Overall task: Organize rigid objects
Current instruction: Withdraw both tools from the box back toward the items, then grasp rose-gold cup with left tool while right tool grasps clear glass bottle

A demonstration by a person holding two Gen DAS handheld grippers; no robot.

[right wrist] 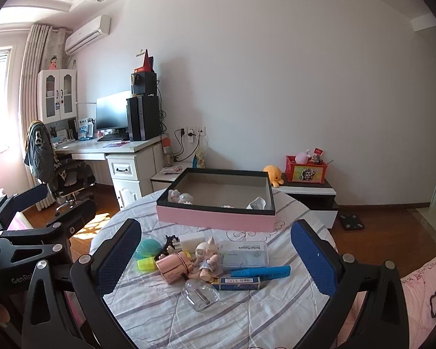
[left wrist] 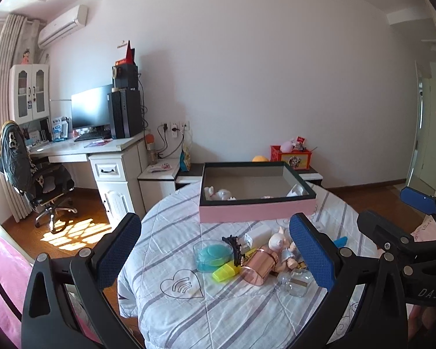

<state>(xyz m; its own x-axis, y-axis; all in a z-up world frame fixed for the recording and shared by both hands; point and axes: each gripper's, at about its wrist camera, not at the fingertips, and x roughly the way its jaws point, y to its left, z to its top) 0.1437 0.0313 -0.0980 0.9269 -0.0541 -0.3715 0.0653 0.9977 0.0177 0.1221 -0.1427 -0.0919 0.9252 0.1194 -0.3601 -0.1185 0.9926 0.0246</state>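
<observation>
Both tools hover above the near edge of the round table covered in a white quilted cloth with grey stripes [right wrist: 247,314], neither touching anything. The left gripper [left wrist: 215,250] stands wide, blue pads well apart, nothing between them; the right gripper [right wrist: 215,257] is likewise wide and carries nothing

The loose items sit in one tight pile at the table's centre: a rose-gold metallic cylinder lying on its side [right wrist: 173,265], a small pig figurine in pale pink [right wrist: 207,257] leaning against it, a clear glass bottle lying flat [right wrist: 200,294] just in front, a yellow highlighter [right wrist: 146,263], a blue marker pen [right wrist: 261,271], a blue rectangular tube box [right wrist: 238,283], a clear plastic floss case [right wrist: 244,254], a round clear case with a teal disc inside [left wrist: 213,254], a black claw hair clip [left wrist: 234,247] and a white charger block [left wrist: 257,237]. The shallow pink box with a black rim [right wrist: 215,218] rests at the far edge, a few pale figurines already inside

Risks, as judged from this layout:
- items touch or overlap, so closing on one likely drags a neighbour
- the cylinder and the bottle look smooth and may roll toward the near edge if nudged
- the glass may slip from the pads and could break on the wooden floor
- the two tools hang near each other; reaching the same pile risks a collision
- the cloth may bunch and shift the pile
</observation>
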